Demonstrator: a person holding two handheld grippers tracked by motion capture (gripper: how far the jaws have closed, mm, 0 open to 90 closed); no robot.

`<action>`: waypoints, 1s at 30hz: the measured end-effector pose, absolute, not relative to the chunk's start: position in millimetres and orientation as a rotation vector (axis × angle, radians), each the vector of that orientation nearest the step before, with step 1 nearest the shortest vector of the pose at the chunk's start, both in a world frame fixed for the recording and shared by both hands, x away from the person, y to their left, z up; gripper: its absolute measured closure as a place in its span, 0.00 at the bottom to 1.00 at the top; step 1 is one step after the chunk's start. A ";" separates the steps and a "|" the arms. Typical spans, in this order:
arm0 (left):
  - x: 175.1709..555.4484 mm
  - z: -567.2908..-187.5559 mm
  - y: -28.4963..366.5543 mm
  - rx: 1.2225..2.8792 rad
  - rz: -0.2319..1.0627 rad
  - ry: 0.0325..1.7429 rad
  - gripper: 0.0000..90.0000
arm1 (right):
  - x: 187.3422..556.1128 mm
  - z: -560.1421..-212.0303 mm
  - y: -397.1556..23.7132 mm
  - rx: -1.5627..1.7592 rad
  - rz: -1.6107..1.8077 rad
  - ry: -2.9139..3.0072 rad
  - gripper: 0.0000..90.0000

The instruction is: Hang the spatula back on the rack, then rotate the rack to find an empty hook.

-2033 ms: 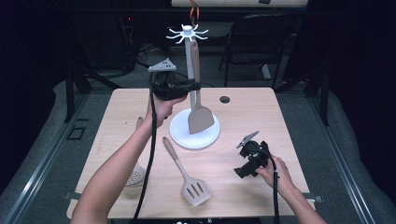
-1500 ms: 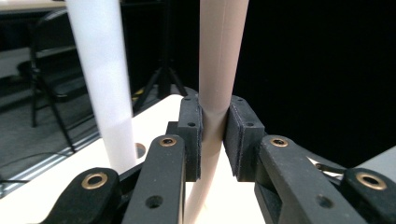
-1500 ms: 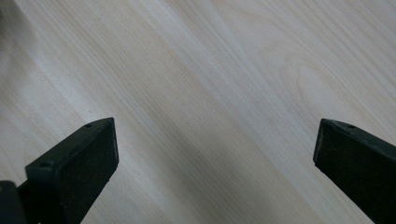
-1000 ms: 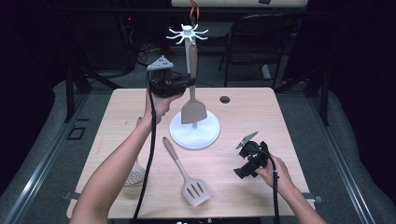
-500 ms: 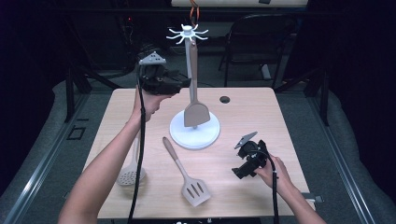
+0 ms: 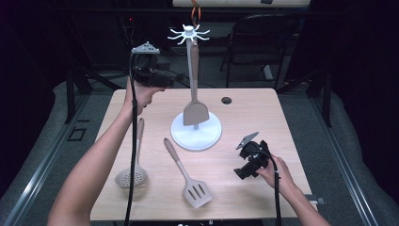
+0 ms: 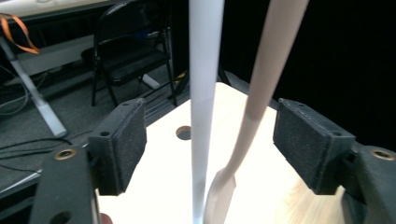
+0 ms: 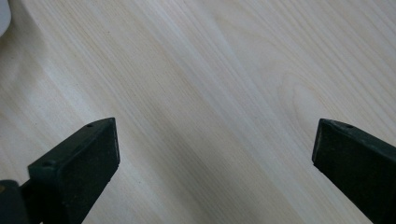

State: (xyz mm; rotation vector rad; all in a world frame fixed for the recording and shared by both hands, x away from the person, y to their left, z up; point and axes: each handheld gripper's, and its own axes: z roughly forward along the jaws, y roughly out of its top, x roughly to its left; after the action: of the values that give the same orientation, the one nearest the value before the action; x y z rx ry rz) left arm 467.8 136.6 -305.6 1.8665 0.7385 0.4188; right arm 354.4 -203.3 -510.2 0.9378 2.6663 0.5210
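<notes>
A white utensil stand (image 6: 193, 66) rises from a round base (image 6: 207, 137) at the table's middle. A beige spatula (image 6: 195, 112) hangs from its top hooks, blade just above the base. My left gripper (image 6: 170, 79) is held high, left of the pole, open; its jaws have just been opening and nothing is pressed between them. In the left gripper view the pole (image 7: 204, 93) and the spatula handle (image 7: 268, 70) stand beyond the wide-apart pads (image 7: 123, 140). My right gripper (image 6: 242, 172) rests on the table at the right, open, over bare wood (image 8: 210, 93).
A beige slotted turner (image 6: 188, 176) lies in front of the stand. A skimmer spoon (image 6: 133, 165) lies to its left, beside the left forearm. A round hole (image 6: 226, 100) marks the table's far side. A black folding chair (image 6: 256, 42) stands behind the table.
The left gripper lifted the spatula up the stand, let go of it and drew back up and to the left. The spatula now hangs free. The right gripper stayed put.
</notes>
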 end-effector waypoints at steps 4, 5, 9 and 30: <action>465.5 -298.1 138.7 1.861 0.467 0.728 0.43 | 355.0 -511.9 -203.9 0.940 0.533 2.662 0.01; 464.7 -296.2 138.9 1.862 0.467 0.717 0.49 | 355.4 -511.6 -204.4 0.936 0.519 2.666 0.01; 464.0 -290.2 139.4 1.851 0.492 0.713 0.60 | 354.9 -512.3 -203.7 0.939 0.512 2.666 0.02; 471.5 -243.3 129.8 1.787 0.629 0.714 0.99 | 354.8 -513.1 -202.4 0.913 0.464 2.675 0.04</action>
State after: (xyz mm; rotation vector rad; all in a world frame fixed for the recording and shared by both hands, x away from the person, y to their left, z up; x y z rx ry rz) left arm 471.5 129.8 -243.3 1.7870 0.7141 0.6289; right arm 354.8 -202.4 -513.1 0.9131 2.6749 0.4643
